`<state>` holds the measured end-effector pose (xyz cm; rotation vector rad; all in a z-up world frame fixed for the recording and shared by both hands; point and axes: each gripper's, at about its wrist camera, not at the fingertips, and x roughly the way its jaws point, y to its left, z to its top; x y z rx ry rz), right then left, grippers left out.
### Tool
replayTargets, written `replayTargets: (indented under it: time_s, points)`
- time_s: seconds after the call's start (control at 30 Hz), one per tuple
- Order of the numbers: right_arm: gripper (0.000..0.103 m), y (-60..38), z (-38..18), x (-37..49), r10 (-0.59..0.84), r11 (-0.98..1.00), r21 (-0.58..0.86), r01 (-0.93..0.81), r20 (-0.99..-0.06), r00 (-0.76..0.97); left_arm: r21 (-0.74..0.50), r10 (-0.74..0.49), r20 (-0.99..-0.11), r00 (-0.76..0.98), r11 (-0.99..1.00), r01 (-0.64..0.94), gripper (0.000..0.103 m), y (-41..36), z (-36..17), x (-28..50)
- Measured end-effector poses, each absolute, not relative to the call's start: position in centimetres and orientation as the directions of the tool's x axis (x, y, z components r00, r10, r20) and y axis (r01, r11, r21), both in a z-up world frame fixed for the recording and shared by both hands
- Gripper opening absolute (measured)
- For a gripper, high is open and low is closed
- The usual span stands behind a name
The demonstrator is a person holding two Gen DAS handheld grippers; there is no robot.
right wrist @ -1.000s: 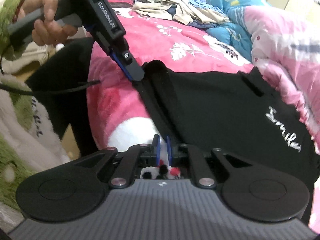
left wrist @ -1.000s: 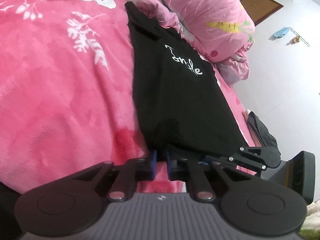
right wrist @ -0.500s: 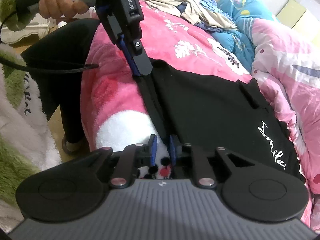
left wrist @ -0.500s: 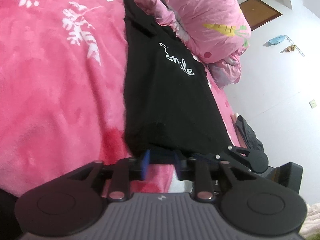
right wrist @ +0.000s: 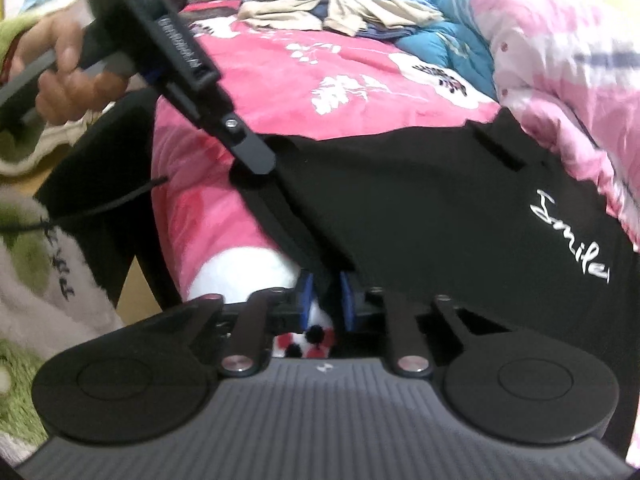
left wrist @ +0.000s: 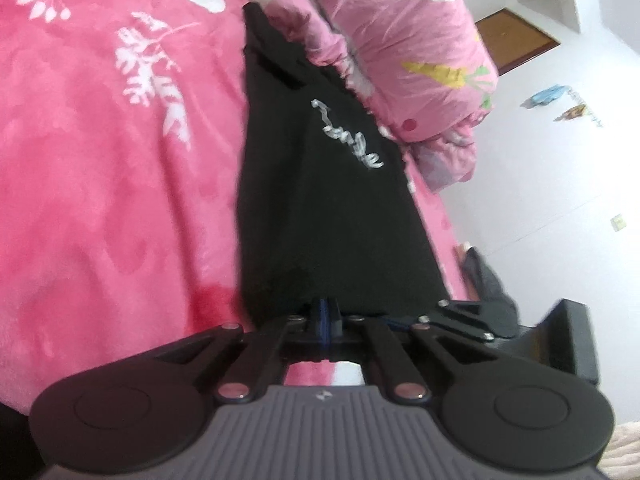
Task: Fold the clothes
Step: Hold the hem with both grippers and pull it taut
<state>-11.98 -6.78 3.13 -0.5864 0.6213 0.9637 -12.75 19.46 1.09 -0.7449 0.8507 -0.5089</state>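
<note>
- Black garment with white "Smile" print lies lengthwise on the pink floral bed cover, near the bed's edge, its far end against the pink quilt.
- Left claw: blue pads pressed together on the garment's near hem; its jaws have just been closing, with cloth between them.
- Right claw: pads a narrow gap apart, jaws just closing, a fold of the same hem edge running into the gap. Looks pinched, but the contact itself is in shadow.
- Handling, as a judgement: thin, soft, light fabric; it will sag and drape between the two grips and may slip from a shallow bite. Best held at the hem corners, both layers together, and kept taut.
- Hard to read: black on black hides layer edges and seams; whether it is trousers or a top is unclear.
- Hand on the left claw's handle is blurred.
- Heap of other clothes at the far end of the bed, contents unclear.
</note>
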Motion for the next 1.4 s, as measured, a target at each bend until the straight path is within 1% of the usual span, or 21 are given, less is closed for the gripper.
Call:
replayTargets:
  time_s: [0.07, 0.13, 0.2, 0.33, 0.4, 0.47, 0.5, 0.57, 0.6, 0.63, 0.73, 1.0, 1.07, 1.1, 1.13, 1.2, 1.3, 1.4]
  points:
    - [0.003, -7.2, 3.6, -11.3, 0.587, 0.468, -0.107, -0.877, -0.705, 0.399, -0.769, -0.680, -0.460, 0.571, 0.627, 0.126, 0.000, 19.9, 1.7, -13.1]
    - [0.000, -7.8, 4.1, -10.7, 0.622, 0.474, -0.024, -0.880, -0.698, 0.354, -0.772, -0.682, -0.448, 0.578, 0.621, 0.134, 0.000, 20.5, 2.4, -13.6]
    - [0.000, -8.3, 4.6, -10.7, 0.652, 0.448, 0.027, -0.894, -0.694, 0.306, -0.769, -0.680, -0.445, 0.583, 0.624, 0.140, 0.000, 21.1, 2.8, -14.1]
    - [0.000, -8.8, 4.8, -10.9, 0.662, 0.421, 0.059, -0.905, -0.702, 0.262, -0.757, -0.661, -0.474, 0.582, 0.643, 0.114, 0.000, 21.7, 2.4, -14.5]
    - [0.000, -9.1, 4.8, -10.7, 0.672, 0.413, 0.097, -0.906, -0.704, 0.231, -0.746, -0.661, -0.488, 0.570, 0.655, 0.120, 0.000, 21.5, 2.2, -14.5]
    - [0.000, -9.1, 4.8, -10.5, 0.673, 0.414, 0.104, -0.904, -0.704, 0.227, -0.725, -0.657, -0.509, 0.556, 0.676, 0.136, 0.001, 20.9, 2.1, -14.4]
    - [0.000, -9.0, 4.9, -10.5, 0.672, 0.401, 0.112, -0.909, -0.711, 0.208, -0.705, -0.651, -0.526, 0.548, 0.694, 0.148, 0.004, 20.5, 2.2, -14.4]
    - [0.000, -8.9, 4.8, -10.6, 0.664, 0.390, 0.101, -0.915, -0.719, 0.203, -0.653, -0.620, -0.568, 0.541, 0.740, 0.163, 0.017, 19.5, 2.1, -14.2]
    - [0.000, -8.9, 4.6, -10.8, 0.657, 0.385, 0.093, -0.918, -0.726, 0.202, -0.629, -0.606, -0.584, 0.541, 0.758, 0.170, 0.027, 19.1, 2.0, -14.2]
    - [0.000, -8.8, 4.4, -10.9, 0.648, 0.386, 0.078, -0.919, -0.732, 0.210, -0.606, -0.592, -0.597, 0.541, 0.775, 0.180, 0.031, 18.6, 2.0, -14.1]
    - [0.000, -8.6, 3.4, -11.0, 0.629, 0.393, 0.072, -0.917, -0.748, 0.211, -0.563, -0.571, -0.619, 0.539, 0.802, 0.202, 0.033, 17.5, 2.0, -13.7]
    - [0.000, -9.4, 4.2, -10.2, 0.674, 0.407, 0.126, -0.905, -0.710, 0.205, -0.513, -0.522, -0.659, 0.541, 0.839, 0.184, 0.035, 15.8, 2.2, -13.3]
    - [0.000, -9.5, 4.1, -9.9, 0.680, 0.410, 0.134, -0.902, -0.704, 0.205, -0.491, -0.502, -0.673, 0.543, 0.852, 0.179, 0.038, 15.4, 2.6, -13.6]
    - [0.000, -9.6, 4.1, -9.8, 0.684, 0.412, 0.138, -0.901, -0.700, 0.205, -0.481, -0.493, -0.680, 0.543, 0.859, 0.177, 0.043, 15.1, 2.9, -13.8]
    - [0.000, -9.7, 4.2, -9.7, 0.689, 0.412, 0.144, -0.900, -0.695, 0.204, -0.466, -0.480, -0.686, 0.547, 0.867, 0.176, 0.047, 14.8, 3.2, -14.1]
    - [0.000, -9.9, 4.3, -9.6, 0.700, 0.413, 0.155, -0.898, -0.685, 0.203, -0.427, -0.445, -0.698, 0.561, 0.887, 0.173, 0.050, 14.1, 3.7, -14.6]
    - [0.000, -10.1, 4.2, -9.8, 0.707, 0.408, 0.154, -0.900, -0.677, 0.205, -0.356, -0.366, -0.719, 0.591, 0.924, 0.140, 0.050, 13.2, 4.2, -15.3]
    - [0.000, -10.2, 3.9, -10.0, 0.710, 0.404, 0.151, -0.902, -0.674, 0.205, -0.341, -0.317, -0.724, 0.612, 0.937, 0.082, 0.050, 12.8, 4.2, -15.7]
